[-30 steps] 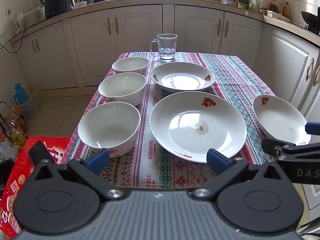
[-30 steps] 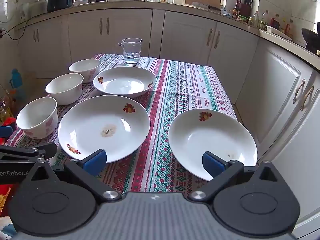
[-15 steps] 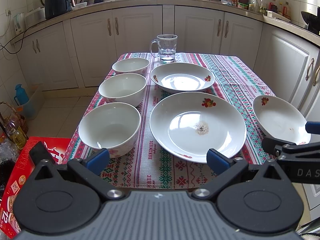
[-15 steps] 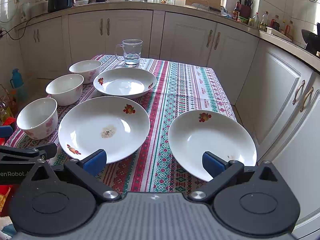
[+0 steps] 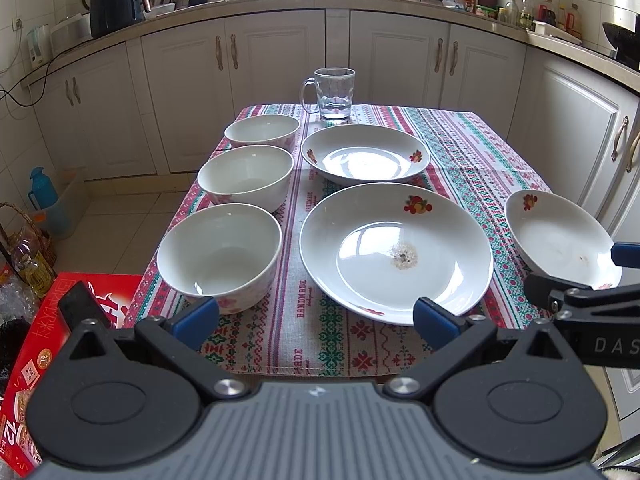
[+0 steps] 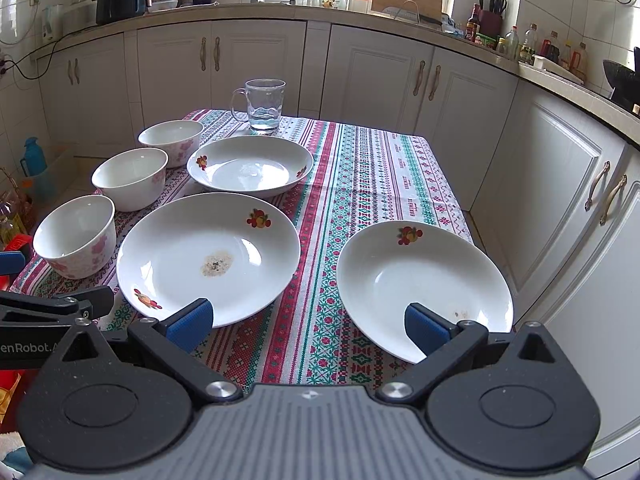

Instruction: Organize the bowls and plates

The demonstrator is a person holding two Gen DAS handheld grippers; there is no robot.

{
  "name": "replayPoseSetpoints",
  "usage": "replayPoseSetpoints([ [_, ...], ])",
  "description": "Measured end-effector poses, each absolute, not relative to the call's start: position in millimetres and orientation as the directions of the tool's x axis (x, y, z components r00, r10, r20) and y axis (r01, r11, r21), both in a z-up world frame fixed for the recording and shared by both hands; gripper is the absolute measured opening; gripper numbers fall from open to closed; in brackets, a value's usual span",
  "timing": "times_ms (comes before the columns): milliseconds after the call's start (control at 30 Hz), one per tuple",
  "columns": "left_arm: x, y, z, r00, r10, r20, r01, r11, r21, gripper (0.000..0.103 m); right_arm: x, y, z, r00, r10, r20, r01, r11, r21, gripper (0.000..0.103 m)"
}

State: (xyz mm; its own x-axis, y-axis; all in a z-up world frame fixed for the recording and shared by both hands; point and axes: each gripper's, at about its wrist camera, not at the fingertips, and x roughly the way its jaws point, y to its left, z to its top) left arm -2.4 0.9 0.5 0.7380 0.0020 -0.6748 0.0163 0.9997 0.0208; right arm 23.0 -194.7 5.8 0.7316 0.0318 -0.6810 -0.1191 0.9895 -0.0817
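Nothing on the desk (image 5: pixel 460 128) has shifted since a second ago; both views have only crept a touch nearer the near edge. Both pairs of tongs hang with their blue-tipped fingers spread wide and hold nothing: the left tongs (image 5: pixel 316 316) before the near bowl (image 5: pixel 218 254) and the large plate (image 5: pixel 396 252), the right tongs (image 6: pixel 308 324) between that plate and the right plate (image 6: pixel 424 284).

Three round white bowls with faint pink flowers on their outer walls stand in a row down the desk's left side: near, middle bowl (image 5: pixel 246 182), far bowl (image 5: pixel 262 132). All the ware is glossy glazed white. The large plate is shallow, with fruit decals on its rim and a greyish crumb stain at its centre. Beyond it lies the far plate (image 5: pixel 366 158), deeper and clean. The right plate sits near the desk's right edge, with small brown specks inside. A clear glass mug (image 5: pixel 332 94) stands at the far end on the woven red, green and white patterned tablecloth (image 5: pixel 340 336).
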Motion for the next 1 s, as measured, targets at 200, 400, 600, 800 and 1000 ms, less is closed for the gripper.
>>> replayPoseSetpoints([
  [200,-2.3,0.9,0.6,0.738,0.002,-0.675,0.016,1.0,0.02,0.102,23.3,-194.9,5.9,0.733,0.032,-0.68,-0.12,0.989,-0.083,0.103],
  [400,-2.2,0.8,0.6,0.738,0.002,-0.675,0.017,1.0,0.021,0.102,22.9,-194.1,6.6,0.734,0.031,-0.678,-0.121,0.989,-0.086,0.103],
  [600,-2.2,0.7,0.8,0.738,0.002,-0.675,0.016,1.0,0.021,0.102,22.9,-193.7,7.0,0.736,0.031,-0.676,-0.124,0.988,-0.09,0.103],
  [800,-2.2,1.0,0.9,0.738,0.002,-0.675,0.017,1.0,0.021,0.102,21.8,-193.8,8.1,0.74,0.035,-0.672,-0.128,0.988,-0.09,0.103],
  [1000,-2.3,0.8,1.7,0.738,0.004,-0.674,0.017,1.0,0.024,0.102,22.0,-193.5,8.4,0.74,0.035,-0.671,-0.128,0.988,-0.091,0.103],
])
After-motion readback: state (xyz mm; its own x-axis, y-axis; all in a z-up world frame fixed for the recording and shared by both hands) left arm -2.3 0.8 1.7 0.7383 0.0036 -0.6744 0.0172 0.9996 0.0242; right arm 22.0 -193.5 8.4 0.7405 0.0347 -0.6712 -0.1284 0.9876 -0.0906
